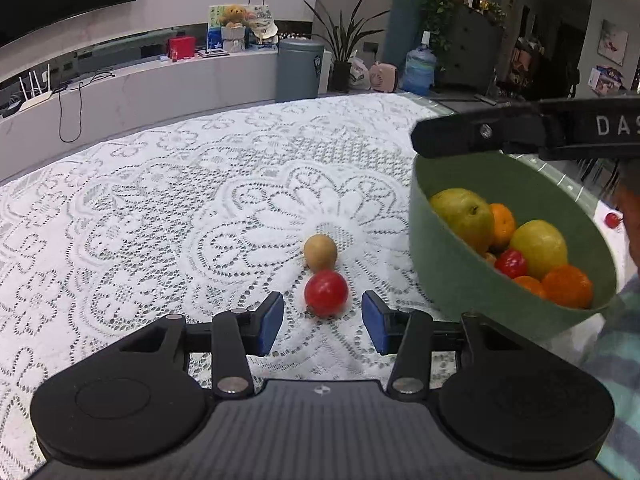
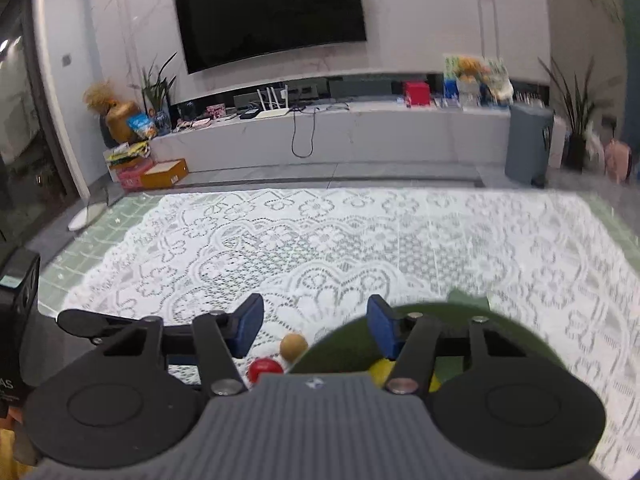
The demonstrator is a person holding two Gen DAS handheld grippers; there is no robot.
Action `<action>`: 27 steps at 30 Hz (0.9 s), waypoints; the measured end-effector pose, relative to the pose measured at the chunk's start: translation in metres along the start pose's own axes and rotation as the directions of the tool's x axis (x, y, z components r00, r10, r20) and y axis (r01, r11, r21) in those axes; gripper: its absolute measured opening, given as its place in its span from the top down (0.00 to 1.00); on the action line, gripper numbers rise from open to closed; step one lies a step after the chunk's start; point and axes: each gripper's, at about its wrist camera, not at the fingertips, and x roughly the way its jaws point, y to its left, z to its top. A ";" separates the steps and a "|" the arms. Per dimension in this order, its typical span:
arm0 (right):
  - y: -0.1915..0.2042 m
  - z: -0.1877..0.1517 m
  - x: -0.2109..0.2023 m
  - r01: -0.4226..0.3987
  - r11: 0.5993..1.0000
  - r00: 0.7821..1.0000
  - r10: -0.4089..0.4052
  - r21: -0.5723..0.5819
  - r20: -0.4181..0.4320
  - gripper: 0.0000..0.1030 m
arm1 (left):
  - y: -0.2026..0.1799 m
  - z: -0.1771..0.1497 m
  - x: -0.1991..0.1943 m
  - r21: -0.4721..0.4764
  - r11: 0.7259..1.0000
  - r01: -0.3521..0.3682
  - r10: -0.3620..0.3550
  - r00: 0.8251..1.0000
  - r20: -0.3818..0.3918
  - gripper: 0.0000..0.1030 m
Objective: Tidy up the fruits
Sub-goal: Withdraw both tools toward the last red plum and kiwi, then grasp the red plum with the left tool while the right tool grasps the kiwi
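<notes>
Fruit-sorting looks mostly finished: the round sage-green bowl [image 1: 460,280] at the right of the lace-covered tabletop [image 1: 160,216] already holds two yellow-green apples [image 1: 464,216], several oranges [image 1: 568,286] and a small red fruit [image 1: 511,263]. Two pieces remain loose on the lace just left of the bowl, a small red tomato-like fruit [image 1: 326,293] and, touching it on the far side, a tan-brown round fruit [image 1: 320,252]; another small red fruit [image 1: 611,220] lies beyond the bowl at the far right. The left gripper [image 1: 322,322] sits low with its blue-padded jaws spread wide, the red fruit just ahead of the gap, ungrasped. The right gripper [image 2: 315,326] hovers above the bowl's near-left rim, jaws apart and empty.
</notes>
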 end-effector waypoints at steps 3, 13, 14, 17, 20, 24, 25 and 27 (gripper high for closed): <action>0.014 0.001 0.008 0.005 0.997 1.000 -0.005 -0.078 0.004 0.52 | 0.001 0.000 0.008 -0.003 1.000 0.001 -0.001 1.000 -0.005 0.48; 0.021 0.001 0.029 0.028 0.989 0.999 -0.033 -0.143 -0.035 0.56 | -0.001 -0.003 0.025 -0.001 1.000 0.012 -0.012 0.999 -0.040 0.58; 0.022 0.001 0.032 0.033 0.988 0.998 -0.040 -0.150 -0.041 0.56 | -0.001 -0.003 0.025 -0.001 1.000 0.012 -0.012 0.999 -0.036 0.59; 0.027 0.001 0.039 0.045 0.983 0.997 -0.055 -0.179 -0.053 0.57 | 0.000 -0.004 0.024 -0.005 1.000 0.020 -0.020 0.999 -0.033 0.66; 0.032 0.001 0.044 0.051 0.976 0.996 -0.066 -0.211 -0.065 0.58 | 0.000 -0.005 0.023 -0.008 1.000 0.026 -0.027 0.999 -0.033 0.70; 0.037 0.003 0.056 0.055 0.968 0.991 -0.082 -0.245 -0.101 0.66 | 0.001 -0.003 0.020 -0.021 1.000 0.023 -0.023 0.999 -0.043 0.71; 0.038 0.004 0.060 0.053 0.966 0.990 -0.084 -0.251 -0.113 0.67 | 0.002 -0.002 0.018 -0.027 0.999 0.026 -0.027 0.999 -0.043 0.71; 0.040 0.006 0.067 0.049 0.962 0.987 -0.087 -0.268 -0.132 0.67 | 0.006 0.002 0.014 -0.045 0.999 0.017 -0.019 0.999 -0.045 0.71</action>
